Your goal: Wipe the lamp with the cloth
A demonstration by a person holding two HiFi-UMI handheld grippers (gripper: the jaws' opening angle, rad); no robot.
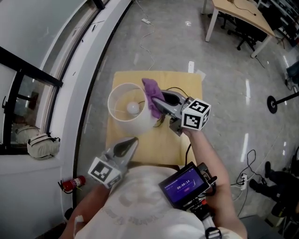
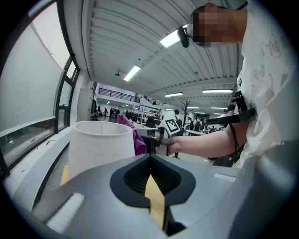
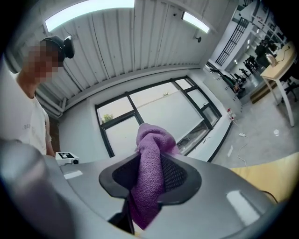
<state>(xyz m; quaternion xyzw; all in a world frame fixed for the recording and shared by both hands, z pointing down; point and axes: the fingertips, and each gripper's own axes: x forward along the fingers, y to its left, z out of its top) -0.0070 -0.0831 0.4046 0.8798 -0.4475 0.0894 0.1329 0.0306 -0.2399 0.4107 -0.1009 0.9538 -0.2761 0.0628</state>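
A lamp with a white round shade (image 1: pixel 122 119) and a lit-looking bulb (image 1: pixel 133 108) stands on a small wooden table (image 1: pixel 187 81). My right gripper (image 1: pixel 158 103) is shut on a purple cloth (image 1: pixel 151 94), which hangs at the shade's right rim. In the right gripper view the cloth (image 3: pixel 150 158) bunches between the jaws and sticks out past them. My left gripper (image 1: pixel 134 140) hovers near the table's front edge, below the shade, jaws together with nothing in them. In the left gripper view the shade (image 2: pixel 100 147) is ahead on the left, with the cloth (image 2: pixel 135 137) just behind its right side.
A black cable (image 1: pixel 180 90) lies on the table behind the lamp. Left of the table run a window ledge, a bag (image 1: pixel 43 144) and a red fire extinguisher (image 1: pixel 72 183). A white-legged desk (image 1: pixel 238 14) stands far right. A screen device (image 1: pixel 183 183) hangs at the person's chest.
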